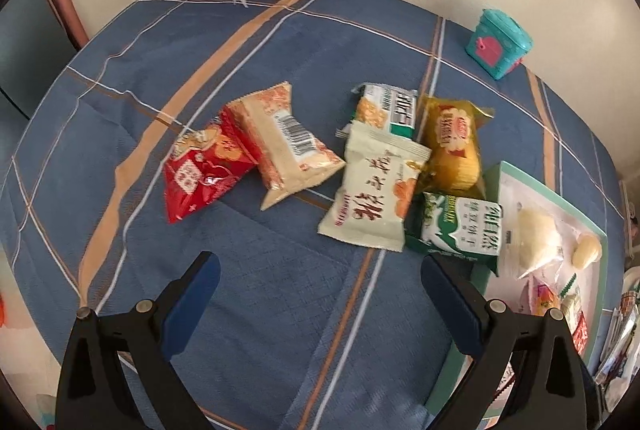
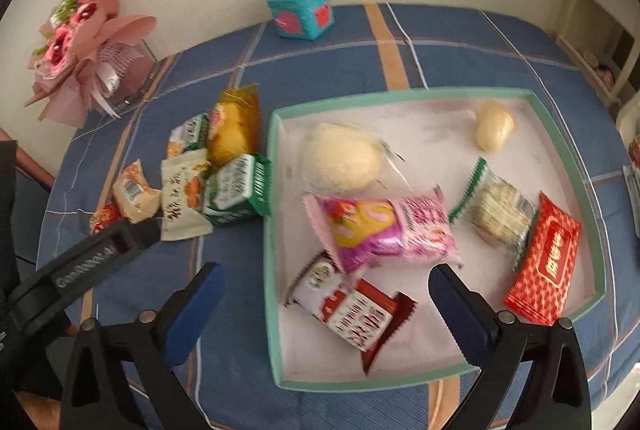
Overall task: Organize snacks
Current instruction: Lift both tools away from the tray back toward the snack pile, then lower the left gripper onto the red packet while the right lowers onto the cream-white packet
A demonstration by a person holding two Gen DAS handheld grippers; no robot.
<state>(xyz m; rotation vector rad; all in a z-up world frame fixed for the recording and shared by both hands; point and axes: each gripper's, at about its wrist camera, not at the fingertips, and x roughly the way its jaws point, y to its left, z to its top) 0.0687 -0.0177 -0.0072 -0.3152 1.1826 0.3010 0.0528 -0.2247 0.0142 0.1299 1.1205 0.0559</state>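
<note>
Right gripper [image 2: 326, 288]: jaws spread wide, nothing clamped, poised over lower left part of green-rimmed tray [image 2: 276, 310]. Directly between and just above the fingertips, a red-and-white snack packet [image 2: 352, 314] lying flat inside tray; pink packet [image 2: 384, 230] just above it, overlapping its top end. Red packet [image 2: 544, 262] at tray's right edge, well right of the fingers.

Left gripper [image 1: 320, 276]: jaws apart, empty, over bare blue plaid cloth [image 1: 260, 290]. Loose pile higher in frame: cream packet [image 1: 374, 190] nearest, above centre; green packet [image 1: 460, 226] just above right fingertip, resting against the tray's edge; red pouch [image 1: 200, 170] upper left.
</note>
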